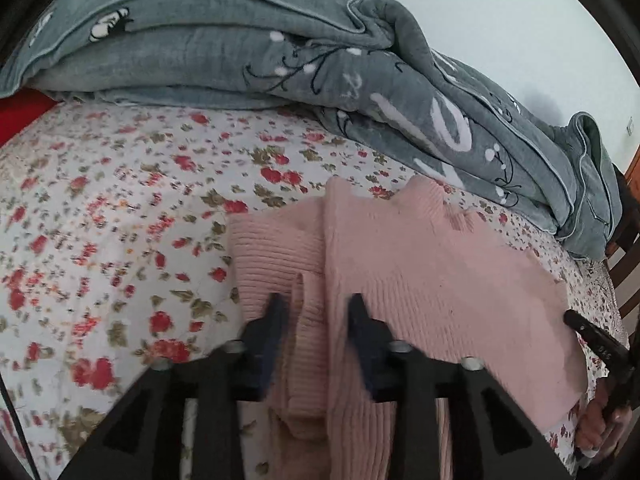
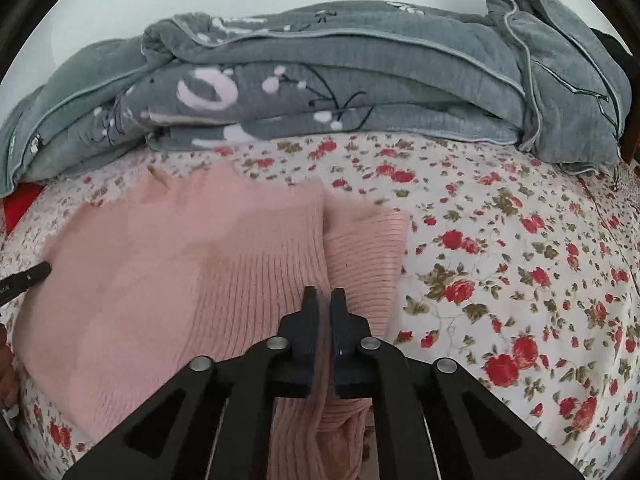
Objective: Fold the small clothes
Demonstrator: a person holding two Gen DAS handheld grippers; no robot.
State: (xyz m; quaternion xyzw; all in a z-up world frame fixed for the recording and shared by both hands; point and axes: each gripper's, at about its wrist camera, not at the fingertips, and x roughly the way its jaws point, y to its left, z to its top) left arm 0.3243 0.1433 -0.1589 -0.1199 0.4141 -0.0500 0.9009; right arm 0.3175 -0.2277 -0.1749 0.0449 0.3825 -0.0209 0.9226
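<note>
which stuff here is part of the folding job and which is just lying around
Part of the job:
pink knit sweater
left tool
right tool

Just lying about:
grey blanket
floral bedsheet
red item at the bed's edge

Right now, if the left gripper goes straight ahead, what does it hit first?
The left gripper already has the pink sweater between its fingers; straight on is more sweater, then probably the grey blanket.
</note>
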